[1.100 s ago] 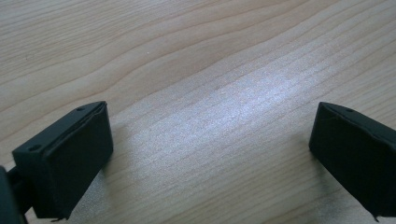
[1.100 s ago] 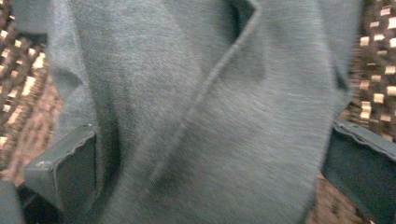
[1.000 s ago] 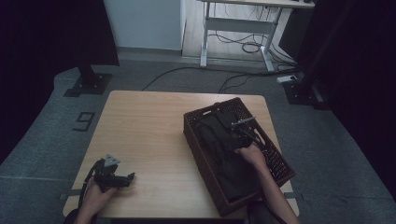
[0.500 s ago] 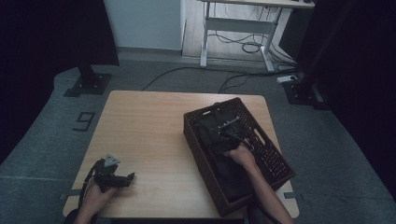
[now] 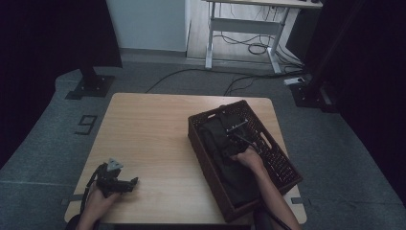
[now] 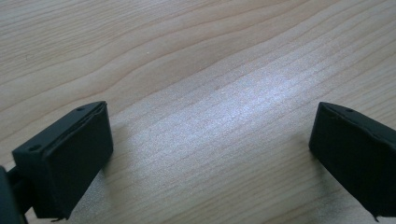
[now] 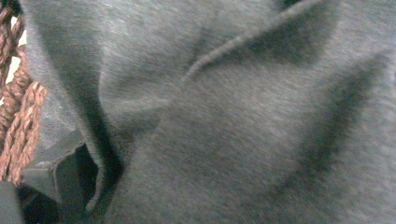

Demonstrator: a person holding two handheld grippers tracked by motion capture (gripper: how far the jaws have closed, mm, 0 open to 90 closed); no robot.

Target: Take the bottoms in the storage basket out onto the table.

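Note:
A dark brown woven basket (image 5: 215, 111) stands on the right half of the wooden table (image 5: 153, 129). A dark grey cloth (image 5: 239, 182) fills it. My right gripper (image 5: 229, 149) is down inside the basket, pressed into the cloth (image 7: 243, 116). In the right gripper view its left finger (image 7: 53, 175) shows far out at the side beside the basket weave (image 7: 18, 116), and the cloth folds over the other finger. My left gripper (image 5: 117, 182) rests at the table's near left corner, open (image 6: 210, 149) over bare wood (image 6: 196, 56), holding nothing.
A hand holds each gripper from the near edge. On the grey floor behind the table are a black stand base (image 5: 91, 86), a white desk frame (image 5: 239, 28) with loose cables (image 5: 249, 48), and a "9" mark (image 5: 86, 124) at the left.
My right gripper has shifted a little to the left and toward me inside the basket, deeper into the cloth. The left gripper has stayed put.

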